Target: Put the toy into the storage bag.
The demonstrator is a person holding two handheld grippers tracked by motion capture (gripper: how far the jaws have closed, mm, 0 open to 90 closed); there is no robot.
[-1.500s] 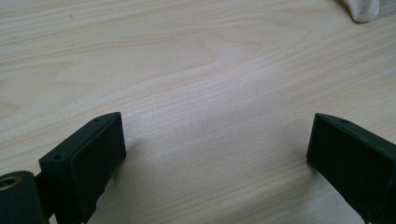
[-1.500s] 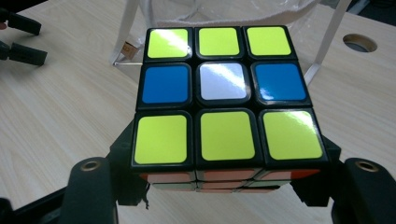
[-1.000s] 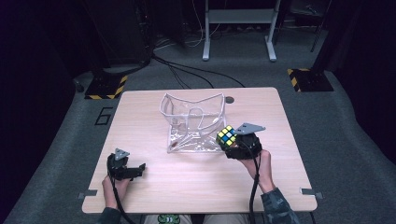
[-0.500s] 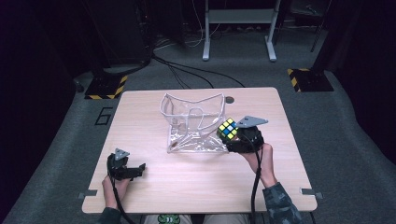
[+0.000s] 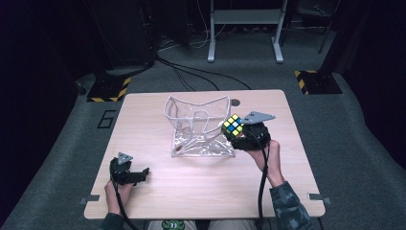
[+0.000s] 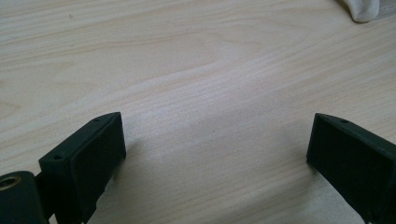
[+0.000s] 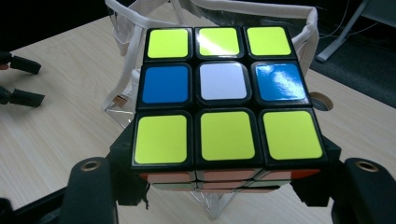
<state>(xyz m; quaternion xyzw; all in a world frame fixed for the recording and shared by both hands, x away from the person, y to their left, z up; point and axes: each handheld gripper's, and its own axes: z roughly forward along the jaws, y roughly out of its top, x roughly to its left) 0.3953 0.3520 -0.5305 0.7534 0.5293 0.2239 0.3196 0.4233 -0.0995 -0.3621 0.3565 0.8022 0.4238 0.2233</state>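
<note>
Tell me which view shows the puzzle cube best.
The right gripper view: the puzzle cube sits close up between the right claw's jaws, its face yellow, blue and white. The high view shows it small beside the clear bag. The left gripper view looks at the table.

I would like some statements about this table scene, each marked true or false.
1. The right tongs hold a cube. True.
2. The cube lies inside the clear bag. False: it is held beside the bag's right edge, in the tongs.
3. The left tongs are open with nothing between them. True.
4. The cube's face toward the right gripper view is all red. False: it is yellow with a blue, white, blue middle row.
5. The bag stands on the wooden table. True.
</note>
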